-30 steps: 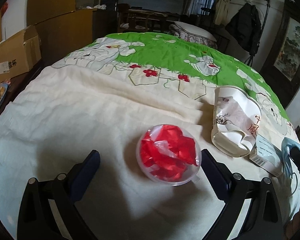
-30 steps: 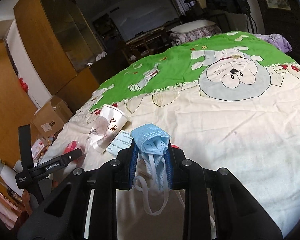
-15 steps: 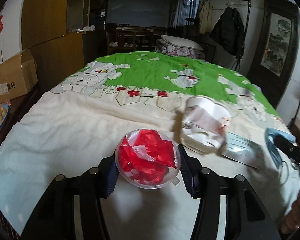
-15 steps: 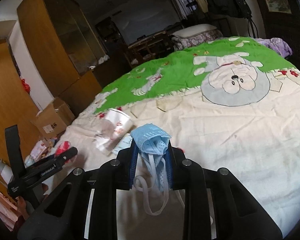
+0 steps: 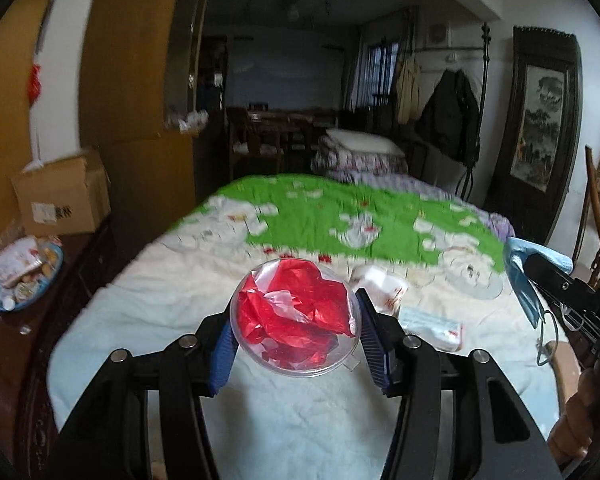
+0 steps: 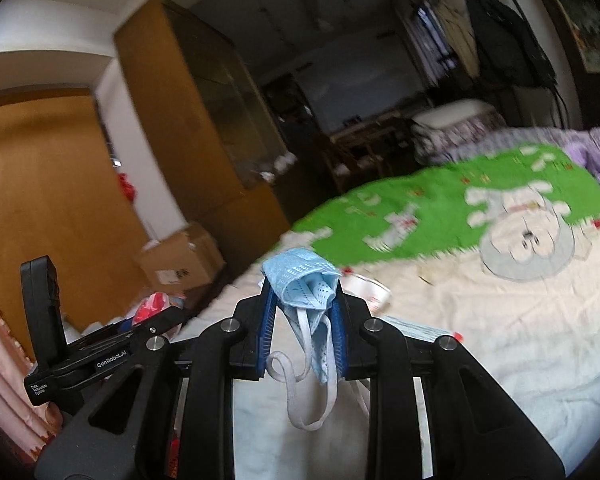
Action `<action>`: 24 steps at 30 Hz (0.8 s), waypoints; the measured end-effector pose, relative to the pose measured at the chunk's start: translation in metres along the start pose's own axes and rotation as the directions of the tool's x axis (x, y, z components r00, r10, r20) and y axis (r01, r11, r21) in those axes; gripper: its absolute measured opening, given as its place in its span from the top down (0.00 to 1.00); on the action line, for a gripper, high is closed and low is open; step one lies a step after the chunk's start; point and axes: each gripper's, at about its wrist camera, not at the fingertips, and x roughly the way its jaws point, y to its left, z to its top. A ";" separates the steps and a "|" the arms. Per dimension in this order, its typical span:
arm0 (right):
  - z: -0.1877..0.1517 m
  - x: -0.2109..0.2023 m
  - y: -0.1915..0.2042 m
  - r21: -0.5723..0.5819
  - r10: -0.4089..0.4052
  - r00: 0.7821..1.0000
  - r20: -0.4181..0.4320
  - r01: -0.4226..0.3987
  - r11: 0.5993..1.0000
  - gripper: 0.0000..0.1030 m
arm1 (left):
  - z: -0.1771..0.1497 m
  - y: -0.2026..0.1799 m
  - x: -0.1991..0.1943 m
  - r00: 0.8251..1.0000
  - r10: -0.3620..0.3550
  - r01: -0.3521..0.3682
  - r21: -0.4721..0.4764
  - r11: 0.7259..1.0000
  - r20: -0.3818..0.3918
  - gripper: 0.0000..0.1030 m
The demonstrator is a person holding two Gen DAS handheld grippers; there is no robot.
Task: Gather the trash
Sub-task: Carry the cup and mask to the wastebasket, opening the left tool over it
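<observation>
My left gripper [image 5: 296, 330] is shut on a clear plastic cup [image 5: 295, 320] stuffed with red wrappers and holds it above the bed. My right gripper [image 6: 302, 320] is shut on a crumpled blue face mask [image 6: 300, 280] whose white ear loops hang down. The mask and right gripper also show at the right edge of the left wrist view [image 5: 540, 268]. A crushed white paper cup [image 5: 380, 288] and a flat white packet [image 5: 432, 326] lie on the cream quilt beyond the plastic cup. The left gripper shows at the lower left of the right wrist view [image 6: 108, 352].
The bed [image 5: 160, 280] has a cream and green cartoon quilt. A cardboard box [image 5: 60, 196] and a blue plate of snacks [image 5: 24, 276] stand on dark furniture at the left. A wooden wardrobe, a coat rack and a framed picture [image 5: 540, 140] line the room.
My left gripper closed on the cup of red wrappers and lifted it off the quilt. Both grippers rose and pulled back from the bed, the right one still holding the mask.
</observation>
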 end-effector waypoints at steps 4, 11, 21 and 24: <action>0.007 -0.025 0.030 -0.036 0.067 0.997 0.040 -0.065 0.997 0.74 | 0.002 0.005 -0.049 0.998 0.026 -0.026 0.001 1.000 0.062 0.48; 0.004 -0.053 0.074 -0.083 0.177 0.983 0.041 -0.173 0.981 0.74 | -0.019 0.037 -0.120 0.989 0.111 -0.108 -0.039 0.993 0.097 0.47; -0.032 -0.035 0.116 -0.136 0.223 0.970 -0.094 -0.235 0.963 0.74 | -0.090 0.146 -0.133 0.965 0.227 -0.249 -0.188 0.950 -0.131 0.47; -0.047 -0.015 0.122 -0.137 0.216 0.963 -0.163 -0.239 0.961 0.74 | -0.123 0.179 -0.117 0.943 0.227 -0.284 -0.233 0.930 -0.243 0.31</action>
